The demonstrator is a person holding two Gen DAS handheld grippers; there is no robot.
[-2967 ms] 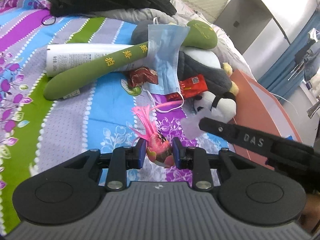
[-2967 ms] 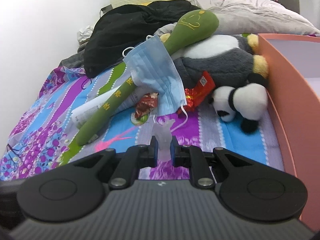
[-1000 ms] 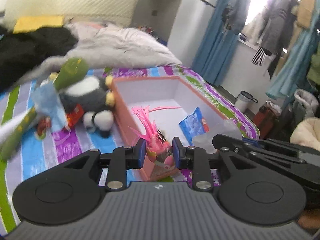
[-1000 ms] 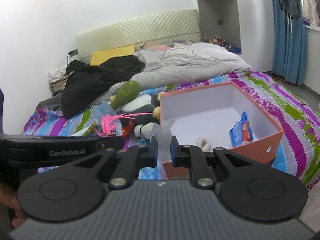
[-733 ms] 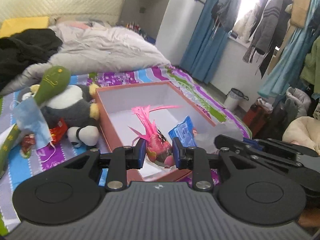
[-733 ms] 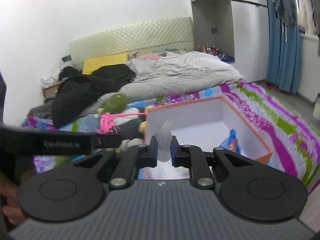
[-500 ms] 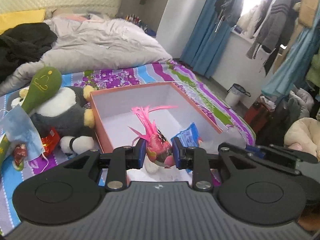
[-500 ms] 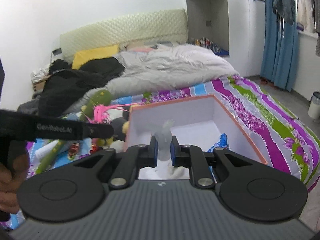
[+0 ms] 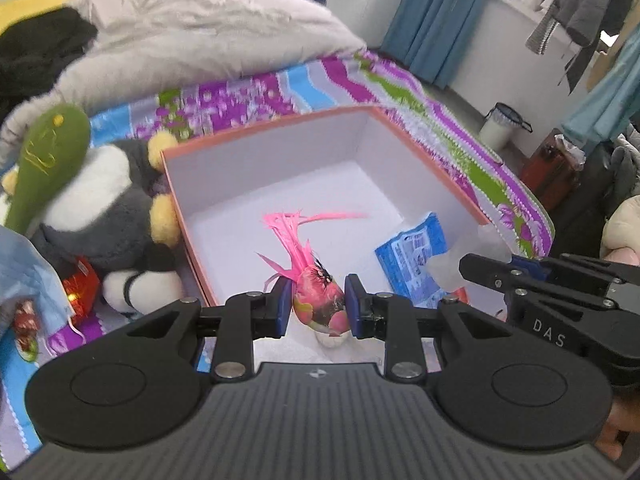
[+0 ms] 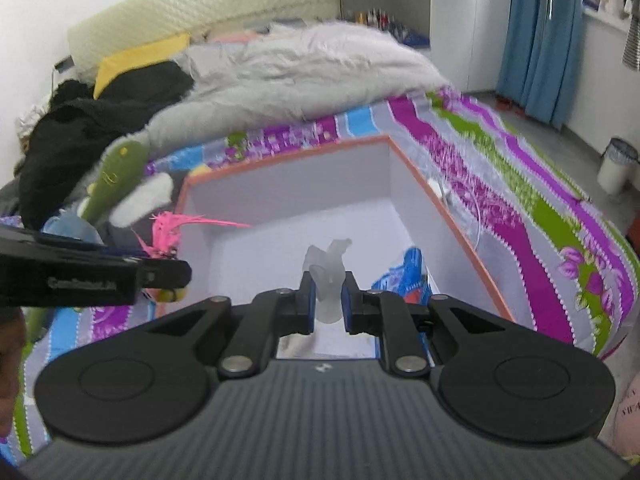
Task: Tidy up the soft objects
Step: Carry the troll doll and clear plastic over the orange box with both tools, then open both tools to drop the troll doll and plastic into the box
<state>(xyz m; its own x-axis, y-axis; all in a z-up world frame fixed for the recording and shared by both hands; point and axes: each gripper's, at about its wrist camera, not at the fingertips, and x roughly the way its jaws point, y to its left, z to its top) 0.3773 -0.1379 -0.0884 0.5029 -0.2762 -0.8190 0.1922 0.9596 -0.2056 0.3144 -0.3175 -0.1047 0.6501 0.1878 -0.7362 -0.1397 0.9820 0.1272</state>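
Left gripper (image 9: pixel 316 306): clenched on pink feathered toy (image 9: pixel 316 300), above box (image 9: pixel 276 120).
Right gripper (image 10: pixel 327 300): clenched on translucent soft piece (image 10: pixel 327 276), above box.
Box contents: blue packet (image 9: pixel 416 256).

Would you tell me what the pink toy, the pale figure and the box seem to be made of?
Pink toy: glossy, probably rubbery body with thin feathery strands. Pale figure: frosted, translucent, likely soft plastic or silicone. Box: matte cardboard by its thin straight walls, orange outside, white inside.
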